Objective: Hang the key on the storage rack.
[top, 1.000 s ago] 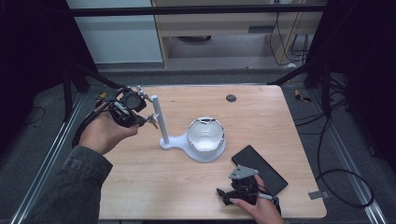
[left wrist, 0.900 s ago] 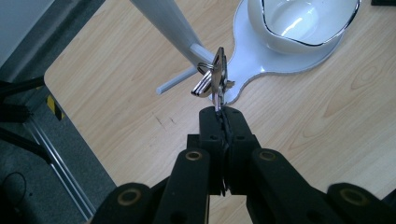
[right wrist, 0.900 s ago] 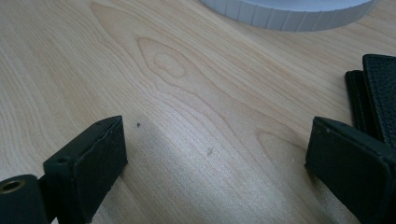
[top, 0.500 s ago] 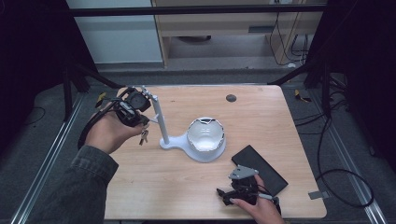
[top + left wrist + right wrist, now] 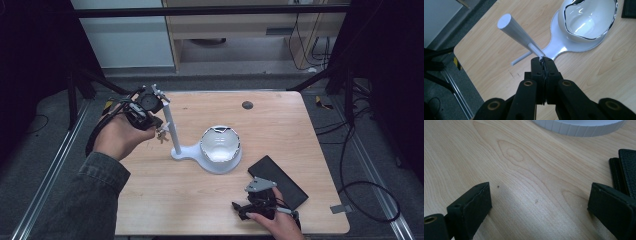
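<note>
Two grippers logged. Left gripper point(image 5: 543, 62): clenched on the keys point(image 5: 161, 134), which had swung in toward the white stand point(image 5: 169, 122) over the last second; hanging them on its peg point(image 5: 521, 58) looked near. Bowl point(image 5: 220, 145): on the stand's base, clear of the work. Black wallet point(image 5: 277, 181), then right gripper point(image 5: 540, 202): spread wide, idle, low over the tabletop point(image 5: 280, 125).

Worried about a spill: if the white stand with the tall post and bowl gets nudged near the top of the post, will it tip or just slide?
The white stand probably slides or pivots: its flat base looks broad and the bowl weighs one end. The post is tall and thin, so a high push might rock it.
</note>
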Tool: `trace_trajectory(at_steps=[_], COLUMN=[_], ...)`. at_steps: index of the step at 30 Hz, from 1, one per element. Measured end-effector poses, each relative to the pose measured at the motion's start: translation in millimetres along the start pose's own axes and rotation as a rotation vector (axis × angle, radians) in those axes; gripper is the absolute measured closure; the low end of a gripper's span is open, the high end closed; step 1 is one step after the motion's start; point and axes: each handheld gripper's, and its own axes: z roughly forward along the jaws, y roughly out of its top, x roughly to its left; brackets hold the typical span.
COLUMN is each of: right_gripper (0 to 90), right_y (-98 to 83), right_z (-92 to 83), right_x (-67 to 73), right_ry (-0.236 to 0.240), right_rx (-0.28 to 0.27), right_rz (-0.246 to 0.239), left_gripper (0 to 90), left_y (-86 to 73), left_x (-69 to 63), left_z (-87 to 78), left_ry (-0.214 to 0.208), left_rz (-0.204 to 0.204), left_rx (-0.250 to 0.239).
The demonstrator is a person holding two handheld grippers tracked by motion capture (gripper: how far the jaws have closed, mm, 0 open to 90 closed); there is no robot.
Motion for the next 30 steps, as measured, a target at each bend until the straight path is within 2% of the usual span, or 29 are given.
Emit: trace_trajectory(at_steps=[12, 17, 21, 24, 30], right_gripper=[5.0, 5.0, 5.0, 5.0, 4.7], right_y=[-0.1, -0.2, -0.2, -0.2, -0.4], right_z=[-0.2, -0.3, -0.4, -0.4, -0.4], right_x=[0.1, 0.0, 0.0, 0.0, 0.1], right_ry=[0.005, 0.005, 0.005, 0.005, 0.01], right_rx=[0.002, 0.002, 0.002, 0.003, 0.003], right_rz=[-0.001, -0.004, -0.004, -0.004, -0.006], left_gripper=[88.4, 88.4, 88.4, 88.4, 88.3], left_y=[12.0, 14.9, 16.2, 18.1, 17.2], left_x=[-0.9, -2.4, -3.8, -2.5, -3.5], left_z=[0.5, 2.1, 2.8, 7.7, 16.0], left_ry=[0.016, 0.009, 0.023, 0.028, 0.048], left_rz=[-0.008, -0.009, 0.0, -0.01, -0.001], left_rx=[-0.035, -0.036, -0.03, -0.04, -0.044])
